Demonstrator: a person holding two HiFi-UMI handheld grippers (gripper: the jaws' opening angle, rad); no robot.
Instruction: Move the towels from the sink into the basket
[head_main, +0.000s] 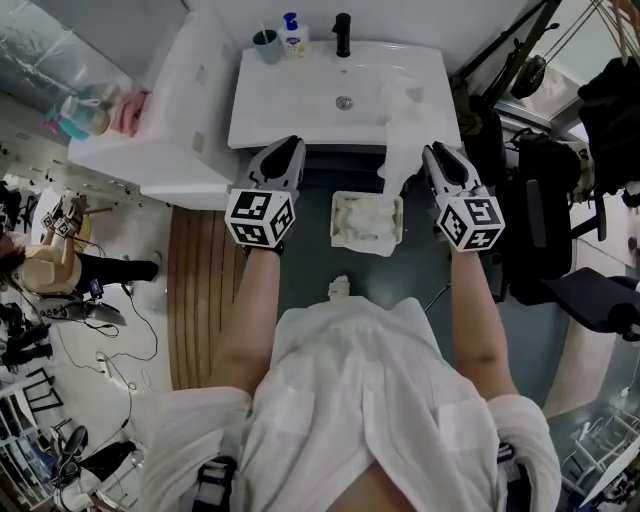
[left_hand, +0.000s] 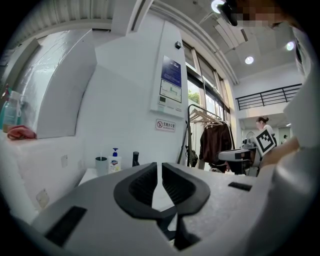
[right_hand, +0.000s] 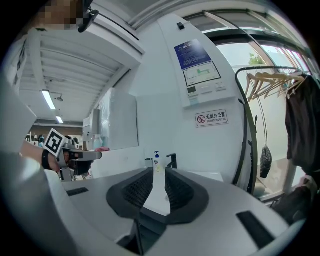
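The white sink (head_main: 300, 100) is at the top of the head view. A white towel (head_main: 400, 125) lies in its right part and hangs over the front edge toward the floor. Below it stands a small white basket (head_main: 337, 215) with crumpled white towels (head_main: 367, 222) inside. My left gripper (head_main: 288, 148) (left_hand: 160, 167) is level in front of the sink's left part, shut and empty. My right gripper (head_main: 433, 153) (right_hand: 159, 175) hovers just right of the hanging towel, its jaws slightly apart with nothing between them.
A cup (head_main: 267, 45), a soap bottle (head_main: 293, 38) and a black faucet (head_main: 343, 33) stand at the sink's back edge. A white counter (head_main: 180, 120) adjoins on the left. Dark bags and a chair (head_main: 545, 210) crowd the right side. A clothes rack (left_hand: 215, 137) stands further off.
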